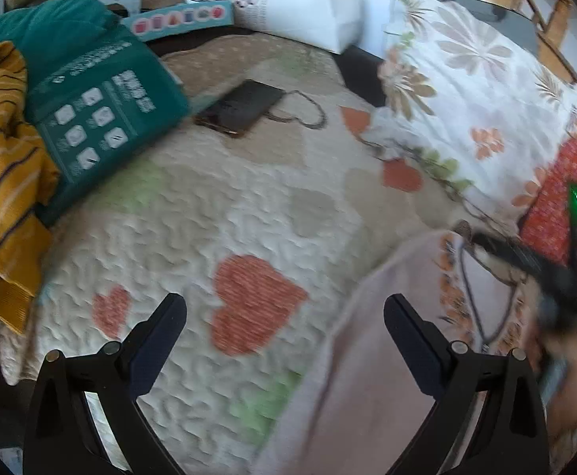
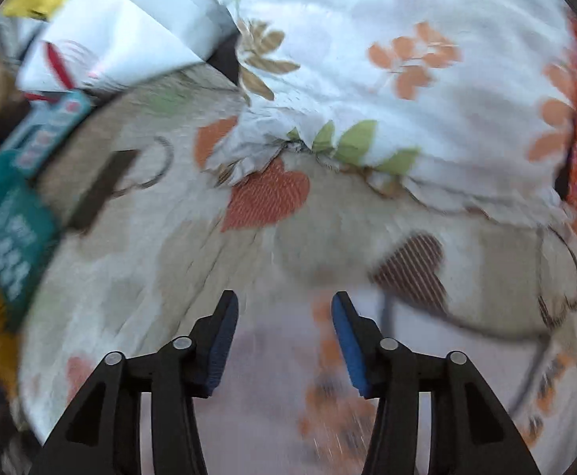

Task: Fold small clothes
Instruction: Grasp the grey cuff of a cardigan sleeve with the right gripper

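Note:
A pale pink small garment (image 1: 371, 360) with an orange flower print lies on the heart-patterned quilt (image 1: 193, 213), at the lower right of the left wrist view. My left gripper (image 1: 286, 305) hangs wide open above the quilt, its right finger over the garment's edge, nothing between the fingers. My right gripper (image 1: 486, 247) shows blurred at the right, over the garment's far part. In the right wrist view, the right gripper (image 2: 284, 301) stands open with blue pads (image 2: 345, 328) above the pink garment (image 2: 284, 419). No cloth is pinched between them.
A teal package (image 1: 98, 114) and a mustard striped garment (image 1: 3, 182) lie at the left. A dark phone (image 1: 240, 109) with a cord rests on the quilt behind. A floral pillow (image 1: 466, 91) fills the right, a red patterned cloth (image 1: 565, 198) beside it, a white bag (image 1: 304, 0) at the back.

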`<state>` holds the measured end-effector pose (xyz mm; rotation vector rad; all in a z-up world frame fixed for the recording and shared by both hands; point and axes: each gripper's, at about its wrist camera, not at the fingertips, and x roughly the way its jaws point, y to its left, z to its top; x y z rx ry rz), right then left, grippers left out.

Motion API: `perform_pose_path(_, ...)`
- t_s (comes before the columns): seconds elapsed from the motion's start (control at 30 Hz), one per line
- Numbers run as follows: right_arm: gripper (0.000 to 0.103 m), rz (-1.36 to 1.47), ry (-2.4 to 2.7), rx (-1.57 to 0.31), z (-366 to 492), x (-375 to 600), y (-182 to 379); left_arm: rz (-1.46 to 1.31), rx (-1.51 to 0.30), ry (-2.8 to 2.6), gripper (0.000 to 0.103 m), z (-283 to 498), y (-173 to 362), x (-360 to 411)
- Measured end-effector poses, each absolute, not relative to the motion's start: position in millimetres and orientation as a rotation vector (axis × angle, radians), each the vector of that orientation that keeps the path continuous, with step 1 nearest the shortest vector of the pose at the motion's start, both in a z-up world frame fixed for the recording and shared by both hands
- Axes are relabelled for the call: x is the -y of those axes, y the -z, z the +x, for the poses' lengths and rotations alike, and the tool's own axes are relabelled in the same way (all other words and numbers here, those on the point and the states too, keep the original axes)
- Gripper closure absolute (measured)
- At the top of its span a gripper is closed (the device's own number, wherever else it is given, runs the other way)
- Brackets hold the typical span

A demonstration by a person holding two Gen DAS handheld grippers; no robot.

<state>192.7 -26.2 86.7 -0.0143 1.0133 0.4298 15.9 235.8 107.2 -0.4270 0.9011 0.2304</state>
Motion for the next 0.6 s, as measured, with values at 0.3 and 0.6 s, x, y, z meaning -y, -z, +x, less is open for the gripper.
perform_pose_path(0.3, 0.040, 0.100, -0.128, -1.016, 23, 281, -111, -0.346, -0.947, -0.027, 0.003, 9, -91, -148)
perform_pose_path(0.6, 0.040, 0.189, -0.047, -1.045, -104, 364, -93, -0.184, -0.995, 0.017, 0.003, 6, -69, -79)
